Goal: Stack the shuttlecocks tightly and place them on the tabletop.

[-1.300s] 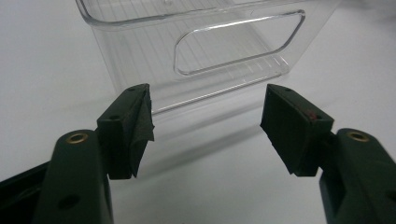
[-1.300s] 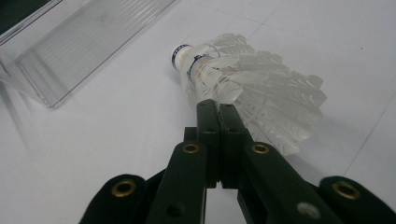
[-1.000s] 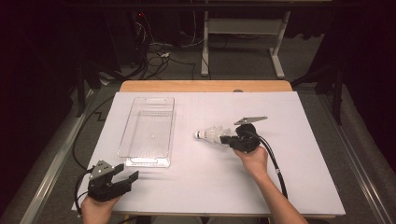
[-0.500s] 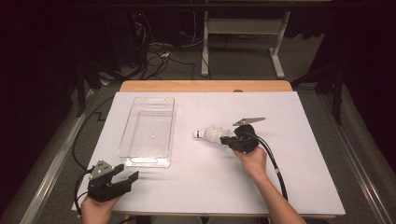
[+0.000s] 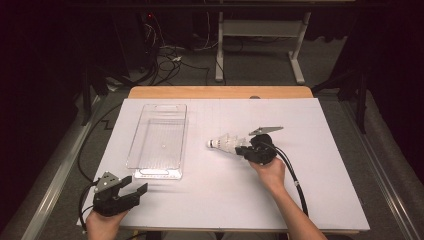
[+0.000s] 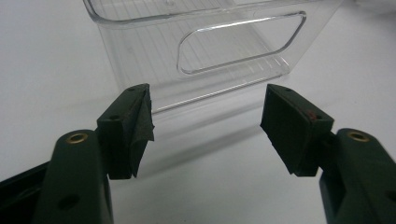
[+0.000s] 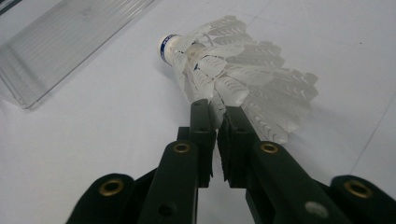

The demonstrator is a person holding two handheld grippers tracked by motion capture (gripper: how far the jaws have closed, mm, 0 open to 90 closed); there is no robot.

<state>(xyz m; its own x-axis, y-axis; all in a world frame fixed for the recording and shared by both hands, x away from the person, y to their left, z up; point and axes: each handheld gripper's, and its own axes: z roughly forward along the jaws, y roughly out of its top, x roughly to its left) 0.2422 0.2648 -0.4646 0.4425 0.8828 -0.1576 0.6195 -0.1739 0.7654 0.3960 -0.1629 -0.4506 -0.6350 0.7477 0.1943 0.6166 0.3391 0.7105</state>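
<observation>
While the high view places the white feathered shuttlecock [image 5: 226, 143] on the white bench [image 5: 320, 200] right of the clear plastic tray [image 5: 159, 141], the right gripper view shows the right gripper [image 7: 217, 122] pinching a feather, its jaws having just eased slightly apart. The left gripper [image 6: 205, 123] gapes open before the tray's handle end. Otherwise nothing has shifted since earlier.

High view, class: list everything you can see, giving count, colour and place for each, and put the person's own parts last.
shuttlecock: one, white feathers, cork with blue band, lying mid-table, its feather edge between the right gripper's jaws
clear bin: one, transparent, empty, left of the shuttlecock
table: one, white top, wooden far edge
left gripper: one, black, open, near left corner
right gripper: one, black, jaws have just been opening slightly, feather between them
hands: two, at the near edge, one on each gripper
</observation>
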